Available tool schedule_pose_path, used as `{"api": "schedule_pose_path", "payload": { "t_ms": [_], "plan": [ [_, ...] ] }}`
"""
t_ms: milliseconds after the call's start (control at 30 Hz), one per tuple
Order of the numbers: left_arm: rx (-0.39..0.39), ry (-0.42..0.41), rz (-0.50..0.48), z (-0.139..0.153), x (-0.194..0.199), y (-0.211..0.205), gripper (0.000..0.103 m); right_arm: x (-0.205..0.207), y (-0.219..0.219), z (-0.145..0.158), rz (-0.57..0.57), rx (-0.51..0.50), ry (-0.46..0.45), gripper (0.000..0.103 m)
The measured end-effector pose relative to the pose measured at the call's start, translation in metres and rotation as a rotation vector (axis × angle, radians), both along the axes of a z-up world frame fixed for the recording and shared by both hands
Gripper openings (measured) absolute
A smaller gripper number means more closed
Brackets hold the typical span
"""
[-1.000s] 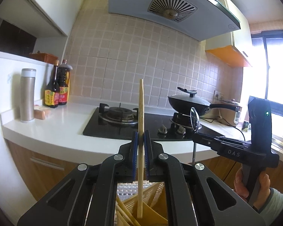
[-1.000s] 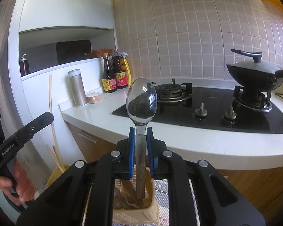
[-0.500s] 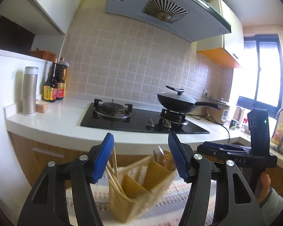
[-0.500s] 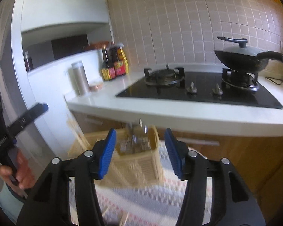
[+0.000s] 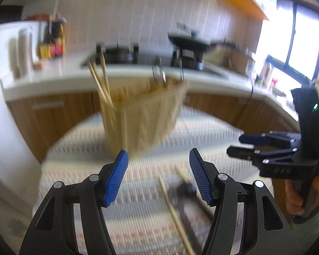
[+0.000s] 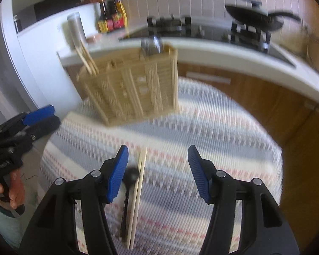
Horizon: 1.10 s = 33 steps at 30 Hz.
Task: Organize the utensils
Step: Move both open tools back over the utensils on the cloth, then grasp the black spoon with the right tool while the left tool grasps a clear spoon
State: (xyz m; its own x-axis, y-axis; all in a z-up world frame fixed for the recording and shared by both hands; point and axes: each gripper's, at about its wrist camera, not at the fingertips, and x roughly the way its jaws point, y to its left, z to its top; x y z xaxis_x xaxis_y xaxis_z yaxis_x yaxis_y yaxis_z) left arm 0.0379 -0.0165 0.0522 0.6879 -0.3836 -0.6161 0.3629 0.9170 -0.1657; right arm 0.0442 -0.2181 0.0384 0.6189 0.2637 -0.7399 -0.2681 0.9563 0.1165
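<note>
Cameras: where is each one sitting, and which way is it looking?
Left wrist: sits on the left gripper, looking forward over the striped cloth at the utensil basket; the right gripper and its hand show at right.
Right wrist: sits on the right gripper, facing the same basket; chopsticks and a black spoon lie below; the left gripper shows at left.
Shared: basket, cloth, stove.

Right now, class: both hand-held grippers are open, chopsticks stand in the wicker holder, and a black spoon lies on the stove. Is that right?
Not quite. The black spoon lies on the striped mat beside loose chopsticks, as the right wrist view shows. The rest holds.
</note>
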Motion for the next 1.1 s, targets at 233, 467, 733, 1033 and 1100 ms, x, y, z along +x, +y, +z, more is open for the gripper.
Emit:
{"api": "schedule_pose_path", "payload": {
  "t_ms": [233,467,733,1033,1100],
  "plan": [
    [0.124,0.295,-0.086,-0.062,0.013,-0.031,0.057,-0.017,-0.008,-0.033,-0.031,0.021,0.086,0.047],
    [0.184,0.393,-0.067,-0.090,0.022,-0.049,0.045,-0.023,-0.010,-0.041,-0.030,0.015,0.111,0.047],
    [0.154,0.397,-0.027,-0.096,0.025,-0.052,0.012,-0.021,-0.006,-0.050,-0.015,0.034,0.151,0.047],
    [0.017,0.416,-0.033,-0.087,0.016,-0.027,0.002,-0.017,0.028,-0.061,0.074,0.028,0.195,0.033],
    [-0.019,0.418,-0.036,-0.085,0.013,-0.018,0.002,-0.015,0.035,-0.065,0.085,0.022,0.208,0.031]
  ]
}}
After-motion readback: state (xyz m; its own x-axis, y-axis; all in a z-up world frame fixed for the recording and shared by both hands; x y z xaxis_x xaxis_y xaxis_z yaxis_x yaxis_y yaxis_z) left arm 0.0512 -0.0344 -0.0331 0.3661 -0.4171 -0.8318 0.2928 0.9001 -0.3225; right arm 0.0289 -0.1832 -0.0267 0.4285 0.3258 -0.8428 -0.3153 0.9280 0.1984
